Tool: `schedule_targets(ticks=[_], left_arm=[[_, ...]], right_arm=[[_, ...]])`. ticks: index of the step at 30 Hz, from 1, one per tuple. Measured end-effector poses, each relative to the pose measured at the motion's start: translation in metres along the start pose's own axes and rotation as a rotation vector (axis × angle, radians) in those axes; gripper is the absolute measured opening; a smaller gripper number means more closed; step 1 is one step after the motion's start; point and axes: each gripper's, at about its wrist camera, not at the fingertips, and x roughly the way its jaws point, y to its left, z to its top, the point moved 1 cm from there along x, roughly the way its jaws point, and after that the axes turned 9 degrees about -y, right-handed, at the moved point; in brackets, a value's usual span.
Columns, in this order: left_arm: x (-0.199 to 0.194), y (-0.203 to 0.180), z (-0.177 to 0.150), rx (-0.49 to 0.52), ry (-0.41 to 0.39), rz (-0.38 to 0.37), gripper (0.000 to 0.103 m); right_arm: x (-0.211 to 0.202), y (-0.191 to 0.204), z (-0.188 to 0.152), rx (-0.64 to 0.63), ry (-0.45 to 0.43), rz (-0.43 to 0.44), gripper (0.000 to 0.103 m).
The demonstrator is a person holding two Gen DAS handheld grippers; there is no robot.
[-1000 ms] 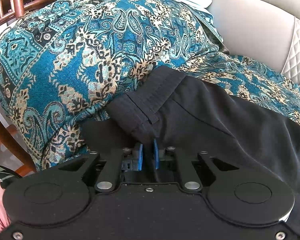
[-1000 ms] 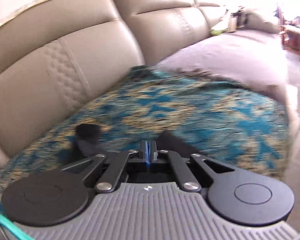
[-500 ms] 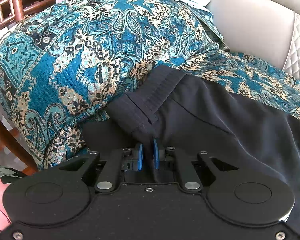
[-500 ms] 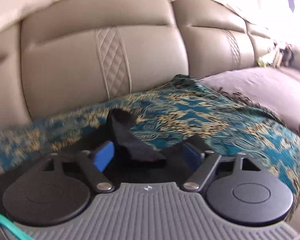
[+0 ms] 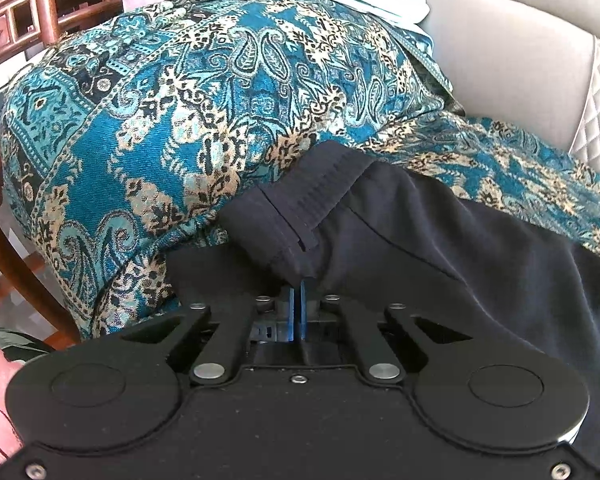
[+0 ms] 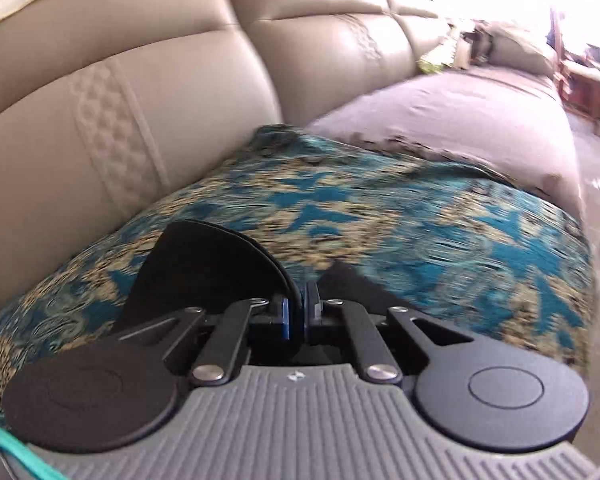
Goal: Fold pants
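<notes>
Black pants [image 5: 440, 248] spread on paisley throw [image 5: 172, 120]; left tool [image 5: 299, 312] pinches waistband, right tool [image 6: 299, 312] clamps curled hem.

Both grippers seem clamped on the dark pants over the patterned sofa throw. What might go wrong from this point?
1. The left gripper pinches only the edge of the pants at the waistband, so the cloth may slip out under a pull.
2. The right gripper holds a bunched fold; the crease may come out uneven.
3. The loose throw could drag along and wrinkle under the pants.
</notes>
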Motion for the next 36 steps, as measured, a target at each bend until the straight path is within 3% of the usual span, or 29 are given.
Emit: schedule_targets(ticks=[6, 13, 26, 27, 28, 29, 31, 33, 36], left_arm=[[-0.003, 0.007, 0.0, 0.006, -0.007, -0.03, 0.003], [-0.005, 0.013, -0.001, 0.022, -0.005, -0.05, 0.003], [-0.008, 0.023, 0.0, 0.068, 0.004, -0.049, 0.003], [-0.008, 0.023, -0.001, 0.075, 0.007, -0.048, 0.003], [-0.009, 0.023, -0.001, 0.082, 0.009, -0.048, 0.003], [-0.009, 0.023, -0.001, 0.089, 0.008, -0.05, 0.003], [-0.01, 0.022, -0.002, 0.099, 0.008, -0.052, 0.003], [-0.011, 0.022, -0.001, 0.109, 0.012, -0.06, 0.006], [-0.016, 0.025, 0.0, 0.105, 0.013, -0.086, 0.016]], right_arm=[[-0.018, -0.061, 0.0, 0.131, 0.076, -0.091, 0.008], [-0.037, -0.108, -0.009, 0.1, 0.148, -0.127, 0.009], [-0.035, -0.112, -0.016, -0.011, 0.197, -0.221, 0.012], [-0.033, -0.11, -0.017, -0.023, 0.208, -0.232, 0.032], [-0.031, -0.109, -0.017, -0.039, 0.216, -0.241, 0.039], [-0.031, -0.107, -0.017, -0.054, 0.211, -0.247, 0.039], [-0.034, -0.102, -0.014, -0.071, 0.197, -0.256, 0.058], [-0.041, -0.095, -0.009, -0.079, 0.158, -0.223, 0.068], [-0.059, -0.073, -0.003, -0.119, 0.084, -0.117, 0.073]])
